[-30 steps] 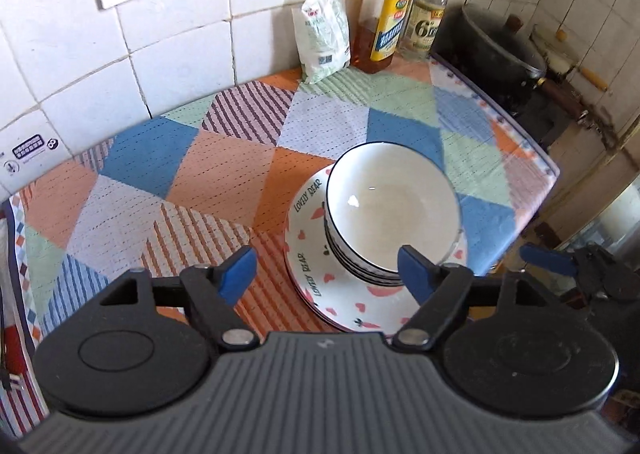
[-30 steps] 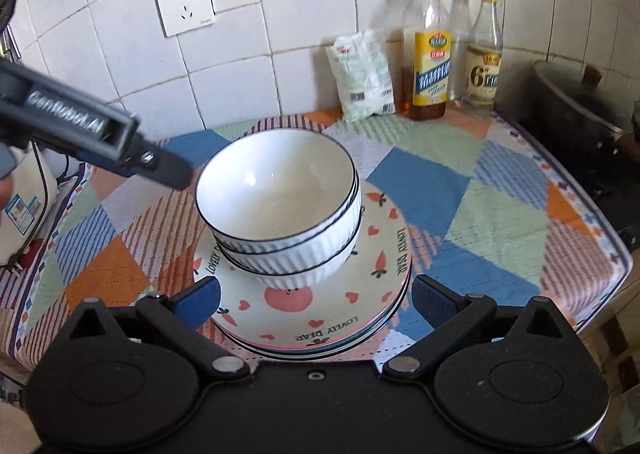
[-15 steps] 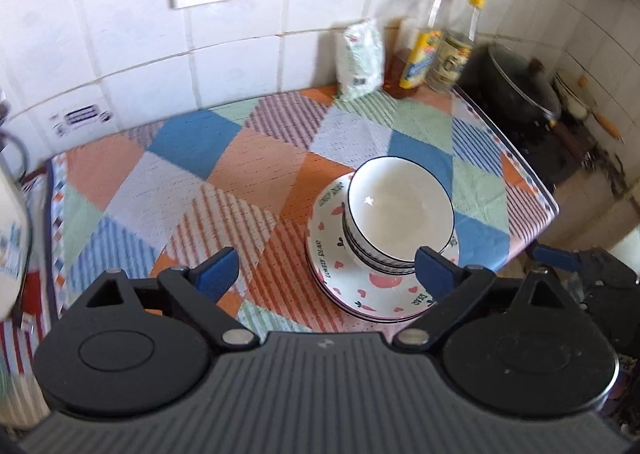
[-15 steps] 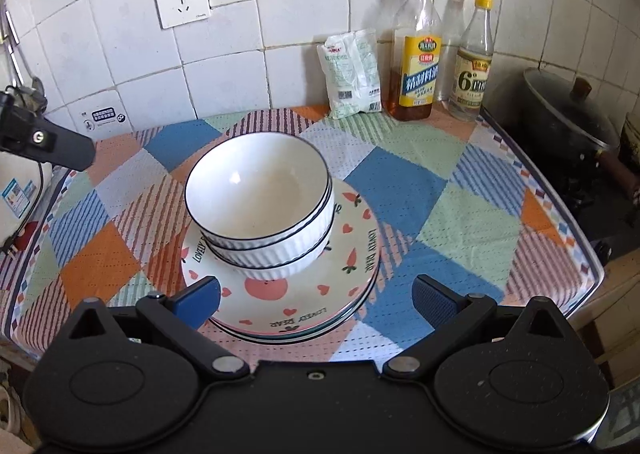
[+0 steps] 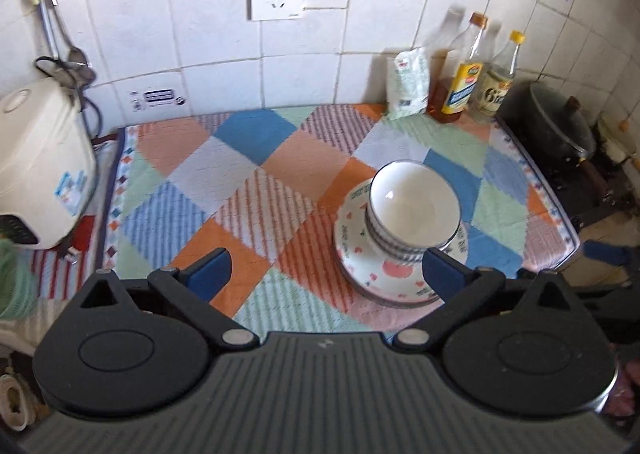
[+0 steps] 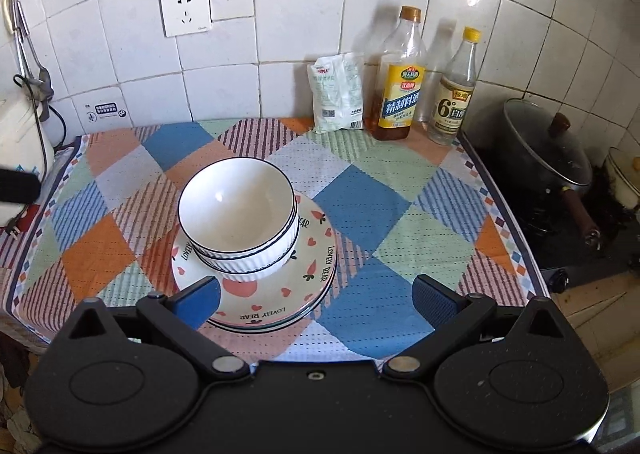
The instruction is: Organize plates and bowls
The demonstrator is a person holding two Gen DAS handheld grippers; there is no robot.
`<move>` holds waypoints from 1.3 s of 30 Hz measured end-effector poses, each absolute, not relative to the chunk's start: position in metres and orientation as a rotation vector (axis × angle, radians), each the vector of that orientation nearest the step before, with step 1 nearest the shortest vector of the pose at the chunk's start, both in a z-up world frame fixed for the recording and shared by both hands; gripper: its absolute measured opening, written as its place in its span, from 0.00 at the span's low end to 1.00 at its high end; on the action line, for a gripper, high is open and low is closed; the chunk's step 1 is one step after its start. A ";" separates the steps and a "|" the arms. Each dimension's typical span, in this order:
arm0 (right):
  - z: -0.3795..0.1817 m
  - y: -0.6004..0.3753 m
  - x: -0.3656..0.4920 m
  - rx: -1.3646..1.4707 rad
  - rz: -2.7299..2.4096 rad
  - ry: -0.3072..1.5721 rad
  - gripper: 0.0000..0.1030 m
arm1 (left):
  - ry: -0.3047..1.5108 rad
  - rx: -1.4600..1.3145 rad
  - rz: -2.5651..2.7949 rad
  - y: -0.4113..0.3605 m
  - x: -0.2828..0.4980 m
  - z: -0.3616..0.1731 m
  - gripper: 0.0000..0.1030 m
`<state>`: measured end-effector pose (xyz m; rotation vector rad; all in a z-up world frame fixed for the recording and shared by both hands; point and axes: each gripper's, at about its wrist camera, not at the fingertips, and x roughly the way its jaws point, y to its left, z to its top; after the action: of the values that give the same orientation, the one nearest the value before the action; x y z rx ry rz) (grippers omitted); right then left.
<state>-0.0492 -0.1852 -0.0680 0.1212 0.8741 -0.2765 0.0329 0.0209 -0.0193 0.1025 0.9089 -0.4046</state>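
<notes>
Patchwork cloth (image 6: 372, 209) covers counter, tiled wall behind.
Lidded pot (image 6: 548, 157) at 3 o'clock, off cloth edge.
Plates (image 6: 316, 254), heart print, stacked near cloth centre-front.
Bowls (image 6: 238, 209), white w/ dark rims, nested on plates.
Bottles (image 6: 400, 93) + white bag (image 6: 338, 93) at 1 o'clock by wall, well apart from stack.
L gripper (image 5: 326, 274): jaws opening, spread wide, nothing between.
R gripper (image 6: 316, 304): fingers spread, empty, above stack's near edge.

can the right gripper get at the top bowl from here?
Probably yes. The right gripper is open and empty, the top bowl sits uncovered on the plates just ahead, and nothing stands between them. The left gripper, jaws opening, is off to the side.
</notes>
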 end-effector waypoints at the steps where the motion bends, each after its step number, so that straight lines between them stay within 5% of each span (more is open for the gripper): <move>1: -0.065 -0.186 -0.052 0.126 -0.277 0.869 1.00 | 0.919 0.112 -0.393 0.020 0.029 -0.019 1.00; 39: -0.031 -0.179 -0.131 0.146 -0.291 0.756 1.00 | 0.830 0.253 -0.226 -0.010 -0.071 -0.009 1.00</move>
<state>-0.1311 -0.1790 -0.0310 0.1456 0.7565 -0.2914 -0.0709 -0.0105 -0.0093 0.2533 0.8301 -0.2262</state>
